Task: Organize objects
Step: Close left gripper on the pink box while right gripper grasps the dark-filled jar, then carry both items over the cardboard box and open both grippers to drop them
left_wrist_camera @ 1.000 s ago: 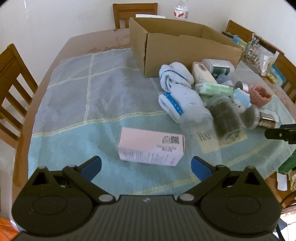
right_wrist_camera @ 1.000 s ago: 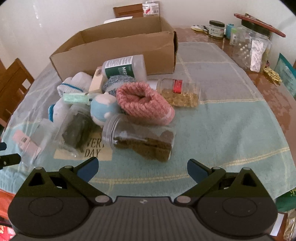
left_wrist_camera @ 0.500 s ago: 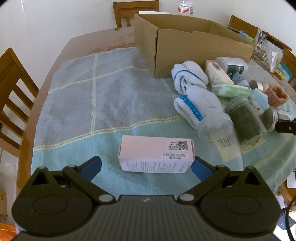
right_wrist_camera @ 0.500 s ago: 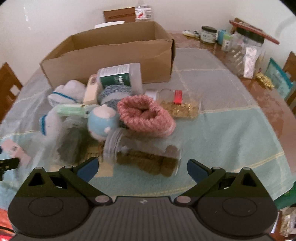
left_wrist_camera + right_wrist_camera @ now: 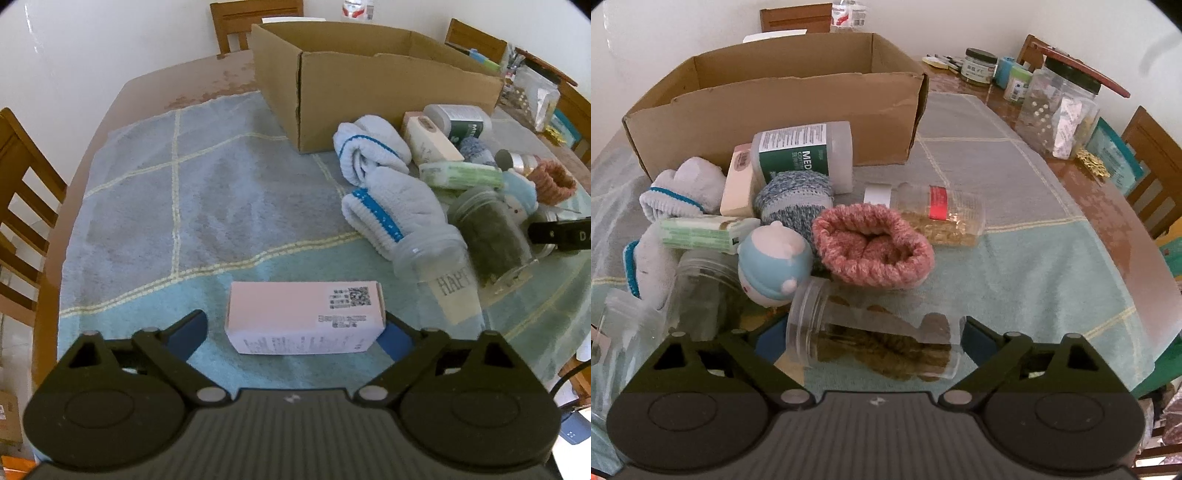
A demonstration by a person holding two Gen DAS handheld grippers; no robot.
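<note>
A pink carton (image 5: 303, 315) lies on the towel between the fingers of my open left gripper (image 5: 293, 334); its right finger is close to or touching the carton's end. A clear jar of brown stuff (image 5: 875, 343) lies on its side between the fingers of my open right gripper (image 5: 870, 338). An open cardboard box (image 5: 775, 110) stands at the back, also in the left wrist view (image 5: 369, 81). In front of it lies a pile: white socks (image 5: 373, 151), a pink knit sock (image 5: 871, 251), a white bottle (image 5: 805, 151), a blue doll (image 5: 772, 266).
Jars and packets (image 5: 1060, 110) crowd the table's right side. A capsule jar (image 5: 938, 214) lies beside the pink sock. Wooden chairs (image 5: 22, 206) stand around the table. The checked towel (image 5: 166, 192) covers the table.
Both grippers moved forward and down. The pink carton now lies between the left fingers, and the brown jar between the right fingers. Both stay open.
</note>
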